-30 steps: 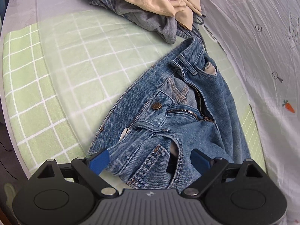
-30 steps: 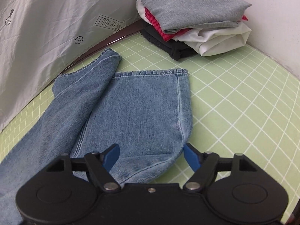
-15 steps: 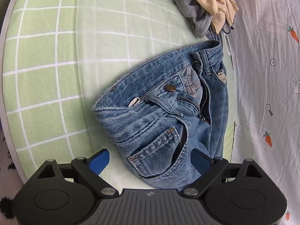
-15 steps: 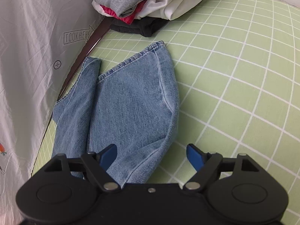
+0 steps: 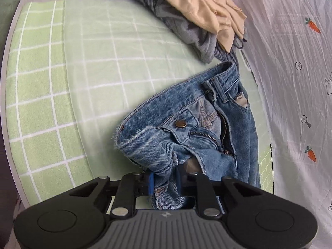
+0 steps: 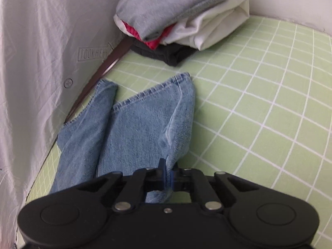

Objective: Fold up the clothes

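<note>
Blue jeans lie on the green checked sheet. The left wrist view shows their waist end (image 5: 199, 124), fly open and brass button showing. My left gripper (image 5: 165, 183) is shut on the near waistband corner by the front pocket, and the denim bunches up between the blue pads. The right wrist view shows the two legs (image 6: 134, 128) side by side, hems pointing away. My right gripper (image 6: 168, 175) is shut on the near edge of the right-hand leg, which rises in a ridge toward it.
An unfolded heap of beige, grey and plaid clothes (image 5: 199, 14) lies beyond the waistband. A stack of folded clothes (image 6: 178, 14) sits in the far corner past the hems. A white printed curtain (image 5: 294, 83) hangs along the bed's side (image 6: 41, 51). The green sheet (image 6: 269, 114) spreads to the right.
Both grippers were open over the jeans and have now closed on the denim: left on the waistband corner, right on the leg edge. The cloth has bunched and lifted at both grips.
</note>
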A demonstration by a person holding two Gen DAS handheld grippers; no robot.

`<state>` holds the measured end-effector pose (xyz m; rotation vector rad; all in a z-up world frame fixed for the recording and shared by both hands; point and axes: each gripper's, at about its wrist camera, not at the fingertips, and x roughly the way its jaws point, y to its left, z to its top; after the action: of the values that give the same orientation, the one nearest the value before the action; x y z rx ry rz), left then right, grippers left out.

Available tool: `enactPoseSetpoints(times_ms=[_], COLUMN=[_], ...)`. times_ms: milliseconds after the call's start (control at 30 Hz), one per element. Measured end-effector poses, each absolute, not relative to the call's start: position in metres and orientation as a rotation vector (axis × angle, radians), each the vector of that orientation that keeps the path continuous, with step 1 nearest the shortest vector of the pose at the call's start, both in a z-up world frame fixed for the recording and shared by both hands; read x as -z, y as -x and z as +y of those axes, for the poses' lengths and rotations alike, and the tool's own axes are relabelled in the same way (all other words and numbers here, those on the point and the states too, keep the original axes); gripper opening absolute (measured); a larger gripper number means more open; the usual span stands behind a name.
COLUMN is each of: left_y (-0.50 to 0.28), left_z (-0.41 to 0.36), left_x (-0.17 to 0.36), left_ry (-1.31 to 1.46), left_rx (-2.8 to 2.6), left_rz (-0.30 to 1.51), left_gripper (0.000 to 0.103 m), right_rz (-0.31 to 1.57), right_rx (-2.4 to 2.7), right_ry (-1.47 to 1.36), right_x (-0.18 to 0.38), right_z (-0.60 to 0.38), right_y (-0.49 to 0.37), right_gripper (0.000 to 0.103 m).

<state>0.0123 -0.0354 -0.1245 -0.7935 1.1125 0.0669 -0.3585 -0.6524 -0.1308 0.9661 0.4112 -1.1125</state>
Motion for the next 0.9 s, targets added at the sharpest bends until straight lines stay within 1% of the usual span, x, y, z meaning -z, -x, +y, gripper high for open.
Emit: enactPoseSetpoints(times_ms=[167, 233, 300, 400, 467, 533, 567, 600, 633, 667, 700, 733, 800, 900], left_y=[-0.021, -0.020, -0.015, -0.014, -0.011, -0.007, -0.004, -0.002, -0.001, 0.000, 0.000, 0.000, 0.001, 0.003], left_z=[-0.015, -0.001, 0.010, 0.016, 0.016, 0.009, 0.003, -0.003, -0.011, -0.019, -0.027, -0.035, -0.048, -0.063], left_x=[0.085, 0.078, 0.079, 0.101, 0.118, 0.125, 0.122, 0.119, 0.115, 0.111, 0.108, 0.104, 0.096, 0.088], left_ry=[0.700, 0.699, 0.696, 0.642, 0.600, 0.534, 0.496, 0.459, 0.415, 0.369, 0.327, 0.285, 0.217, 0.163], left_rx=[-0.065, -0.064, -0.087, -0.176, -0.212, -0.215, -0.210, -0.204, -0.195, -0.188, -0.182, -0.176, -0.169, -0.175], left_rz=[1.011, 0.998, 0.999, 1.070, 1.142, 1.167, 1.156, 1.147, 1.139, 1.133, 1.123, 1.110, 1.083, 1.048], left_gripper=[0.018, 0.018, 0.018, 0.019, 0.028, 0.036, 0.043, 0.047, 0.054, 0.062, 0.064, 0.066, 0.067, 0.071], right_rz=[0.381, 0.405, 0.433, 0.520, 0.608, 0.695, 0.717, 0.721, 0.715, 0.707, 0.699, 0.692, 0.691, 0.695], right_rx=[1.127, 1.131, 1.134, 1.146, 1.152, 1.153, 1.151, 1.153, 1.155, 1.155, 1.155, 1.156, 1.155, 1.150], right_ry=[-0.794, -0.781, -0.779, -0.798, -0.807, -0.812, -0.816, -0.811, -0.796, -0.778, -0.757, -0.734, -0.678, -0.575], right_x=[0.092, 0.090, 0.091, 0.106, 0.121, 0.135, 0.139, 0.139, 0.136, 0.133, 0.130, 0.127, 0.120, 0.111], right_z=[-0.622, -0.607, -0.591, -0.571, -0.566, -0.561, -0.560, -0.560, -0.560, -0.560, -0.561, -0.562, -0.564, -0.568], right_y=[0.381, 0.392, 0.404, 0.415, 0.417, 0.419, 0.420, 0.422, 0.423, 0.424, 0.424, 0.423, 0.421, 0.411], right_gripper=[0.004, 0.004, 0.004, 0.004, 0.004, 0.005, 0.008, 0.010, 0.019, 0.034, 0.038, 0.039, 0.042, 0.054])
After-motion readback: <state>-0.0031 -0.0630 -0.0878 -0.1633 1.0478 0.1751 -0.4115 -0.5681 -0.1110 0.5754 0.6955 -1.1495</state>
